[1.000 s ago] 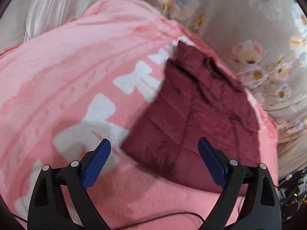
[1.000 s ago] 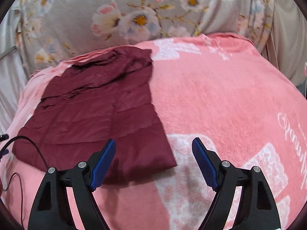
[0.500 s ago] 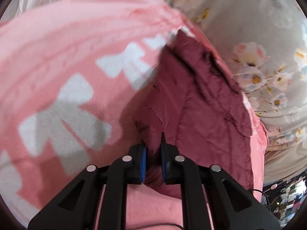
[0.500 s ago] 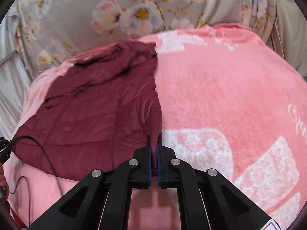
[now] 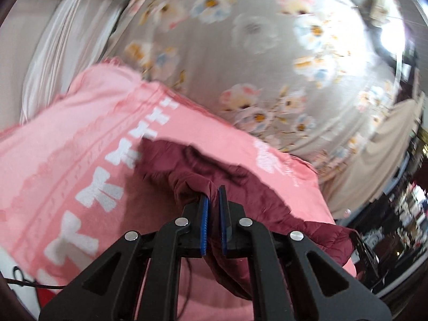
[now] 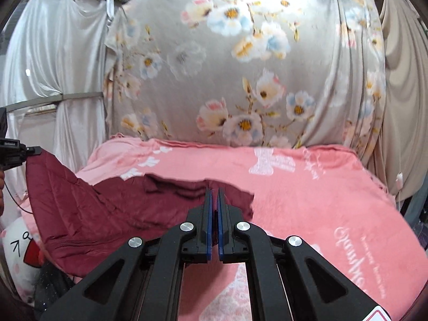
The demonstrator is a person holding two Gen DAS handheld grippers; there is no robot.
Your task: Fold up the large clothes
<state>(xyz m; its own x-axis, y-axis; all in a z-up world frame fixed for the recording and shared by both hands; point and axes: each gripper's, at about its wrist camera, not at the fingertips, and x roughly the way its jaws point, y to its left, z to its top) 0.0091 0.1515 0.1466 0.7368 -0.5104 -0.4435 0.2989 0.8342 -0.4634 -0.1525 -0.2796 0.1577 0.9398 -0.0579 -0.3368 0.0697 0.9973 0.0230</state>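
A dark red quilted garment (image 6: 112, 214) lies on a pink blanket (image 6: 307, 200) with white bow prints. My right gripper (image 6: 213, 195) is shut on the garment's near right corner and holds it lifted. My left gripper (image 5: 212, 195) is shut on the garment's (image 5: 240, 187) other near corner and holds it raised, so the cloth hangs in a fold beneath it. The left gripper also shows at the left edge of the right wrist view (image 6: 33, 150), with the garment draping down from it. The far end of the garment still rests on the blanket.
A grey flowered sheet (image 6: 240, 80) hangs behind the blanket, with white curtains (image 6: 53, 67) to its left. A white plush toy (image 6: 18, 254) and a black cable (image 5: 32, 283) lie at the near left. Cluttered shelves (image 5: 401, 227) stand off the blanket's right edge.
Both grippers were open, then shut on the garment's near corners. Since then they have lifted the near edge up off the blanket and moved it toward the far side.
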